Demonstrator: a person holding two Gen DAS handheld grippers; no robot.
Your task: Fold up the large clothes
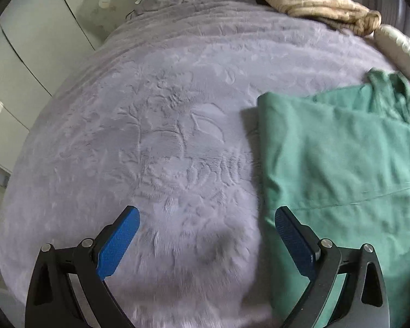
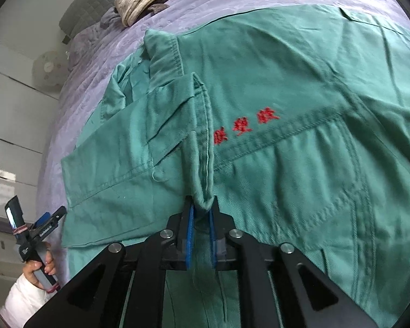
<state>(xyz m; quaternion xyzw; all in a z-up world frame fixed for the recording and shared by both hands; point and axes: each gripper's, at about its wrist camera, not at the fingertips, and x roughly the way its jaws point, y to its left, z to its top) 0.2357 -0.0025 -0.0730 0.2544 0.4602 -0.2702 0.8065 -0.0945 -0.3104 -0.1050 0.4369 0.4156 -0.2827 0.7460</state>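
Note:
A large green jacket (image 2: pixel 300 142) with red embroidered characters lies spread on the bed, its left side folded inward. My right gripper (image 2: pixel 201 213) is shut on a fold of the jacket's front placket, pinched between the blue pads. In the left wrist view the jacket's folded left edge (image 1: pixel 328 158) lies at the right. My left gripper (image 1: pixel 206 224) is open and empty, low over the blanket, its right finger (image 1: pixel 292 235) at the jacket's edge. It also shows at the far left of the right wrist view (image 2: pixel 50 218), held by a hand.
A lilac plush blanket (image 1: pixel 164 123) covers the bed. A beige striped bundle (image 1: pixel 314 2) and a pale pillow (image 1: pixel 399 49) lie at the far end. White cabinets and a fan (image 1: pixel 104 5) stand beyond the bed's left side.

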